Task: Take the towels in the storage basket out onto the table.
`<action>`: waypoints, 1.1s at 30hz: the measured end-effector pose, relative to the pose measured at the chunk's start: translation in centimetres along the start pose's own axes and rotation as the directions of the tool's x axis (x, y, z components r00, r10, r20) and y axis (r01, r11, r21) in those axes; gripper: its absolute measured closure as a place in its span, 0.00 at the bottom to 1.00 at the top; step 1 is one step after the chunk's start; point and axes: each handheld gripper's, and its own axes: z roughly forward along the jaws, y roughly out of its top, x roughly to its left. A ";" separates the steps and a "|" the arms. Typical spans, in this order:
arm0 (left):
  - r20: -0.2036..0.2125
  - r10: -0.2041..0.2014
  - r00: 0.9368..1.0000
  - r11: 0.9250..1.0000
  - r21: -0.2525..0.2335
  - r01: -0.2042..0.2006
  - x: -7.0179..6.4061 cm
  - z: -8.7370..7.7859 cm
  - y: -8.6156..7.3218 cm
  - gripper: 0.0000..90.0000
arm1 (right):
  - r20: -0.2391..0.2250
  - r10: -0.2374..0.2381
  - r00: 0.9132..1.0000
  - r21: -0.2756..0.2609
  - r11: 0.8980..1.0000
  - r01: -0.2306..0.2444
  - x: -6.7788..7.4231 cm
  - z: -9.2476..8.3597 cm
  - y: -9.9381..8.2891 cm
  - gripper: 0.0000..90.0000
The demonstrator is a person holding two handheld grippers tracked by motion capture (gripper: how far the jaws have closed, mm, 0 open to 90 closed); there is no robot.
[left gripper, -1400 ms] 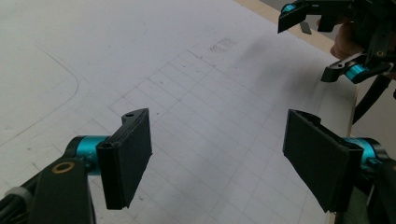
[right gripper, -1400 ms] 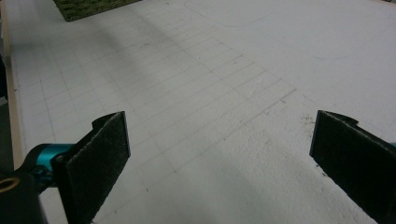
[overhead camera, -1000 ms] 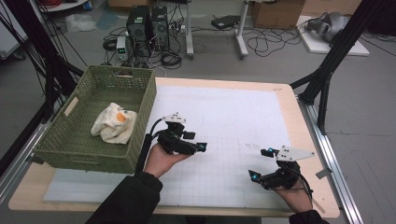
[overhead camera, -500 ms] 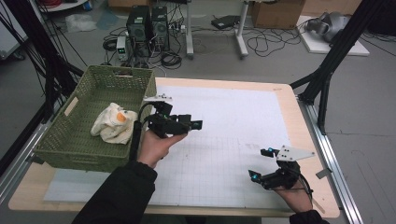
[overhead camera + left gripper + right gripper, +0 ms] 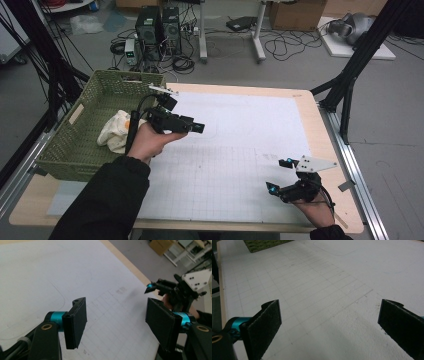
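Note:
My left gripper (image 5: pixel 194 128) is held up in the air beside the right wall of the green woven basket (image 5: pixel 65 150), pointing right over the mat. Its jaws have just been closing a little but stand open, with nothing between them (image 5: pixel 116 325). A cream cloth with an orange patch (image 5: pixel 116 132) lies in the basket, partly hidden by my left hand. Low over the mat at the front right, my right gripper (image 5: pixel 279 175) is wide open and empty (image 5: pixel 329 325). It also appears far off in the left gripper view (image 5: pixel 156 288).
A white gridded mat (image 5: pixel 240 150) covers the wooden table (image 5: pixel 320 130). A corner of the basket (image 5: pixel 262 243) shows at the top of the right gripper view. Black frame posts stand at the left and right, and computers and cables lie on the floor behind.
My left hand has risen and drawn back towards the basket's right wall, with its jaws a little narrower. The right hand has stayed put.

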 end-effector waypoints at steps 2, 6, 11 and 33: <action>0.026 -0.009 1.000 1.000 0.007 0.008 0.5 -0.3 0.3 0.38 | -0.001 0.001 1.000 -0.001 1.000 -0.001 0.0 0.0 0.0 0.04; 0.060 -0.034 0.998 0.999 0.002 0.034 2.1 -0.9 0.5 0.39 | -0.002 0.003 1.000 -0.003 1.000 -0.003 -0.1 0.0 0.0 0.04; 0.095 -0.084 0.992 0.996 -0.001 0.084 3.9 -1.6 0.4 0.39 | -0.003 0.004 1.000 -0.004 1.000 -0.004 -0.2 0.0 0.0 0.04; 0.077 -0.157 0.985 0.986 -0.050 0.161 8.1 -6.1 -0.9 0.40 | -0.003 0.009 1.000 -0.006 1.000 -0.009 -0.4 -0.1 -0.1 0.04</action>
